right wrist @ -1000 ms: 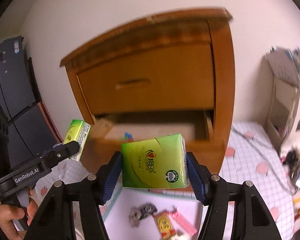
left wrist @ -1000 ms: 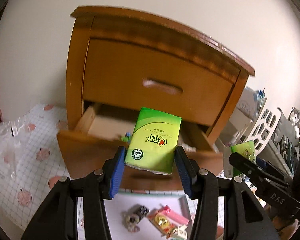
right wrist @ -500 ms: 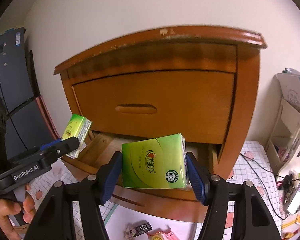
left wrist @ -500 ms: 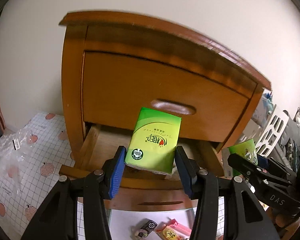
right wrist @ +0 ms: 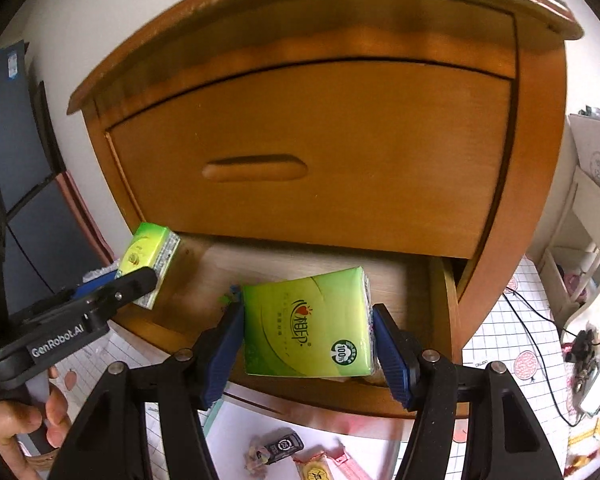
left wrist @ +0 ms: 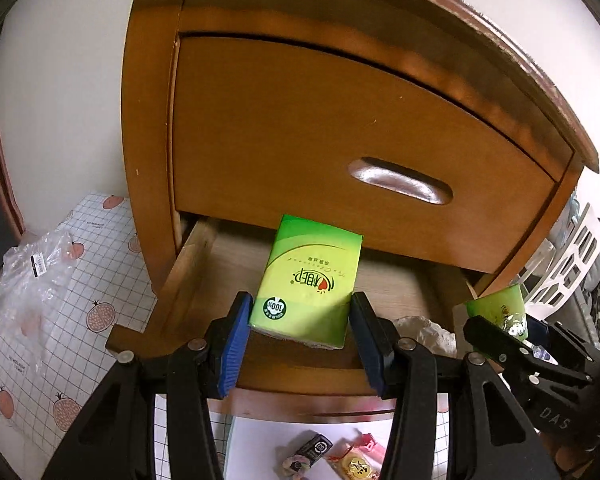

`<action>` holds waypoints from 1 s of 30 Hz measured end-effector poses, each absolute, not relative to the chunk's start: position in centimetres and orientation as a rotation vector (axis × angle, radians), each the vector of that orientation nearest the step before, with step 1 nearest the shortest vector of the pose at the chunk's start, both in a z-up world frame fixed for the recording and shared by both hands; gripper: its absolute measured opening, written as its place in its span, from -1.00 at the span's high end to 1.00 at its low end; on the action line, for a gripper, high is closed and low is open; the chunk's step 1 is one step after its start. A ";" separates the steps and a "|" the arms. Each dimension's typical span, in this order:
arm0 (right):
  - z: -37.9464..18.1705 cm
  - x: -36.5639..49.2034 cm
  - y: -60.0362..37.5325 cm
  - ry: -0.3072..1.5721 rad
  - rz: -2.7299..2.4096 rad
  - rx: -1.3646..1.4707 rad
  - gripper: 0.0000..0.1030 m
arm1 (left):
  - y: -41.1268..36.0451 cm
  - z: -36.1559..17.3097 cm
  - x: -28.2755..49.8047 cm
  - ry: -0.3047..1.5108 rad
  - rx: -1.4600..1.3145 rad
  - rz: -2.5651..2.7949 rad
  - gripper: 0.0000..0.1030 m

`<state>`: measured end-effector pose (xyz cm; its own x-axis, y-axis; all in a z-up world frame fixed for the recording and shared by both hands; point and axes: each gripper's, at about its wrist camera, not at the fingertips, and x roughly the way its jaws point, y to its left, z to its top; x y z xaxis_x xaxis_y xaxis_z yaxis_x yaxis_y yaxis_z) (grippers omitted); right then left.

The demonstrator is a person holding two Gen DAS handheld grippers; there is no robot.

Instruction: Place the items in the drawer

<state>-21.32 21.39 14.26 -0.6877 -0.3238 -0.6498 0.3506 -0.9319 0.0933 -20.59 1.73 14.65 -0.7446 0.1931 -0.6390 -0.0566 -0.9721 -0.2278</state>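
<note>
Gripping a glossy green tissue pack between ribbed blue pads, my left gripper holds it at the centre of the left wrist view, tilted back above the open lower drawer, whose pale bare-wood floor fills the middle of the frame. My right gripper is clenched the same way on a second green tissue pack, a soft rectangular block with a round "100%" mark, sitting low and central in the right wrist view over the same drawer. Both drawers belong to a varnished orange-brown wooden nightstand; its upper drawer is shut and has an oval carved recess for a handle. At the lower left of the left wrist view lies a white gridded sheet with pink fruit prints, with crinkled clear plastic on it. Along the bottom edge, small wrapped packets lie on white paper. A hand shows at the lower left of the right wrist view, holding the left gripper's black handle.
</note>
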 end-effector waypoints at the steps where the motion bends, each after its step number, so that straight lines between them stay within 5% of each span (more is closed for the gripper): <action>1: 14.1 -21.5 21.3 0.058 -2.590 0.994 -0.28 | 1.8 14.6 -20.7 -0.286 -1.066 2.801 0.00; 16: 13.2 -22.8 21.0 0.082 -2.580 1.084 -0.39 | 2.4 14.1 -22.0 -0.234 -1.149 2.826 -0.03; 23: 13.2 -22.6 21.0 0.098 -2.585 1.087 -0.43 | 2.2 14.0 -22.2 -0.231 -1.160 2.833 -0.19; 26: 12.9 -23.2 21.0 0.089 -2.588 1.087 -0.70 | 2.0 14.1 -21.9 -0.231 -1.174 2.838 -0.23; 30: 12.7 -23.1 21.3 0.088 -2.597 1.090 -0.82 | 2.1 13.3 -22.4 -0.186 -1.221 2.855 -0.24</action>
<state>-23.11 21.34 12.70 -0.6567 -0.2694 -0.7044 0.3164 -0.9463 0.0669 -22.36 2.08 13.34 -0.6915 0.0747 -0.7185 0.0189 -0.9924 -0.1214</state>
